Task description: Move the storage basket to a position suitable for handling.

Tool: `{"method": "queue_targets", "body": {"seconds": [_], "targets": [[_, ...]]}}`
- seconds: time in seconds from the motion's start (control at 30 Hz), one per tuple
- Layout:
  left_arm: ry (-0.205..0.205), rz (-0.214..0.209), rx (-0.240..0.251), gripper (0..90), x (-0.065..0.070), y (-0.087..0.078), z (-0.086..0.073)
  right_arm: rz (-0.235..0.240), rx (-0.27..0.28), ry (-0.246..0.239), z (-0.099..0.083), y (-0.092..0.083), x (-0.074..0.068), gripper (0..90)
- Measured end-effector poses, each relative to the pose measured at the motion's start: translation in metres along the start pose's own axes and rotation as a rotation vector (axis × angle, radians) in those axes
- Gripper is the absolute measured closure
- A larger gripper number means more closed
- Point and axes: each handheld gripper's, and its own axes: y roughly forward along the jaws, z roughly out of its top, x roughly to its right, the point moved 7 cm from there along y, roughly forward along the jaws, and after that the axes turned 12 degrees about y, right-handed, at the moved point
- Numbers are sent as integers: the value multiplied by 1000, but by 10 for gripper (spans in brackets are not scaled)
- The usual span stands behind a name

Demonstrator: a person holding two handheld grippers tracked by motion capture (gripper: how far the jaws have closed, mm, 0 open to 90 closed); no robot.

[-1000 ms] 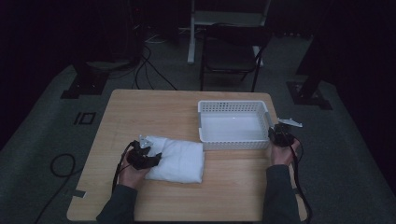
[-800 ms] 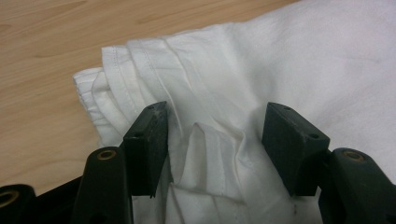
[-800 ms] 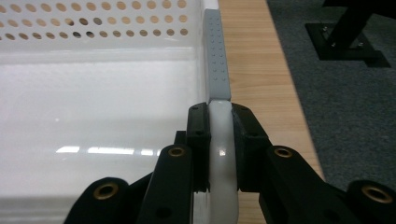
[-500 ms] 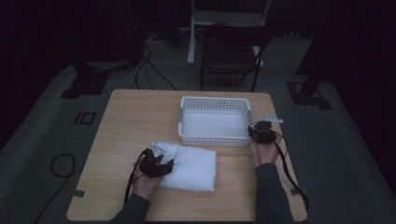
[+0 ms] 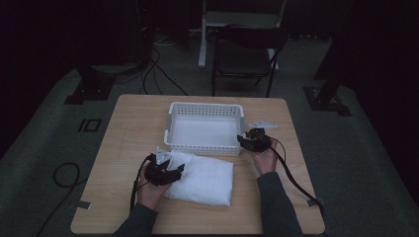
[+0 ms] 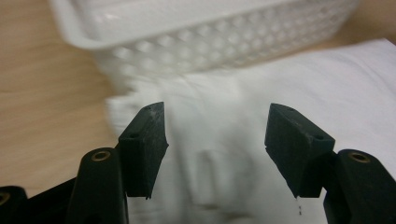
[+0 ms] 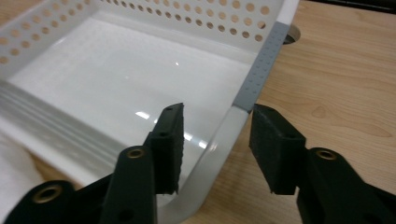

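A white perforated basket stands on the wooden table. A folded white cloth lies just in front of it, touching its near wall. My left gripper is open at the cloth's left end. In the left gripper view its jaws stand wide apart over the cloth, with the basket right behind. My right gripper is at the basket's near right corner. In the right gripper view it is open, one jaw inside and one outside the rim.
A dark folding chair stands behind the table's far edge. Cables lie on the floor to the left, and stand bases sit at both sides. Bare tabletop lies right of the basket.
The basket and my right gripper have slid left along the table. The cloth and my left gripper have shifted right and toward the near edge, so the cloth now lies in front of the basket.
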Motion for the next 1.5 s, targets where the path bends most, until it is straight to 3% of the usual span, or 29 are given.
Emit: {"method": "queue_targets", "body": {"seconds": [0.17, 0.3, 0.43, 0.6, 0.73, 0.9, 1.0, 1.1, 1.23, 1.3, 1.5], "targets": [[-68, 41, -3, 380, -27, -7, -9, 5, 28, -35, -1, -19, -7, 476], [-93, 39, -13, 380, -35, -7, -14, 42, 30, -72, -14, -34, -21, 445], [-111, 10, -26, 384, -32, -5, -18, 98, 9, -117, -35, -46, -41, 422], [-104, -3, 17, 386, -26, -13, -10, 142, -10, -195, -60, -62, -60, 411], [-62, -18, 7, 390, -18, -11, -11, 220, -27, -186, -81, -75, -72, 414], [-77, -56, -46, 415, -14, 7, -26, 274, -80, -210, -113, -77, -83, 415], [-88, -70, -47, 437, -12, 9, -29, 251, -118, -239, -127, -70, -85, 421], [-97, -81, -54, 437, -11, 9, -31, 234, -161, -204, -133, -60, -82, 427], [-115, -90, -52, 436, -8, 8, -33, 195, -150, -217, -130, -56, -78, 427], [-104, -81, -55, 433, -6, 8, -32, 153, -137, -233, -126, -54, -72, 431], [-93, -79, -37, 425, 0, 11, -30, 110, -128, -224, -119, -50, -60, 437]]}}
